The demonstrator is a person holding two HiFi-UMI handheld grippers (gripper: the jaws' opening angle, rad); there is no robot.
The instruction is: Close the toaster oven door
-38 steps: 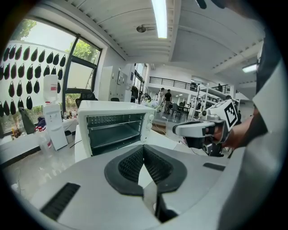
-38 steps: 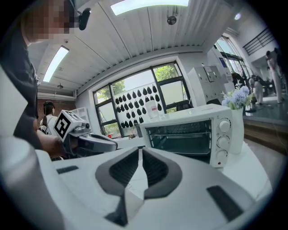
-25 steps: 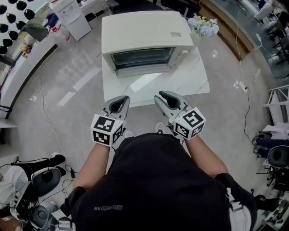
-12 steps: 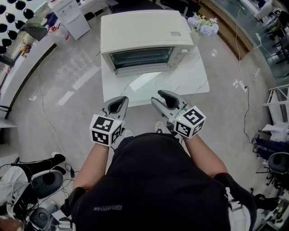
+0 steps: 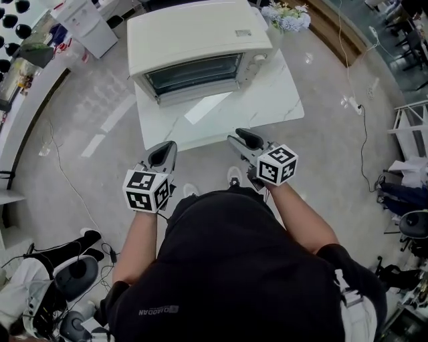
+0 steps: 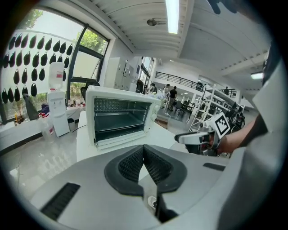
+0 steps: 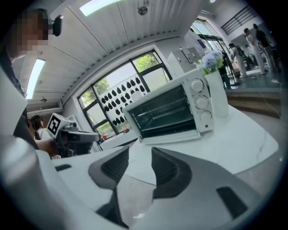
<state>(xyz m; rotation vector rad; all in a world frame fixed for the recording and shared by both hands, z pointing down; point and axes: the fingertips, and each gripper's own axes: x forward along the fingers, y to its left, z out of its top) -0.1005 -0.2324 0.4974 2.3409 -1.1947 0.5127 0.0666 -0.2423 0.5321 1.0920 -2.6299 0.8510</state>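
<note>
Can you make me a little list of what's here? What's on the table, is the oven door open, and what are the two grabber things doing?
Oven: white toaster oven
Sits on: white marble-look table
Door: door open, folded down at the front
Next to oven: flowers in a white vase
Left gripper: shut, nothing in it
Right gripper: jaws have just been opening and stand apart, nothing between them
Touching oven: neither gripper; both are at the table's near edge
</note>
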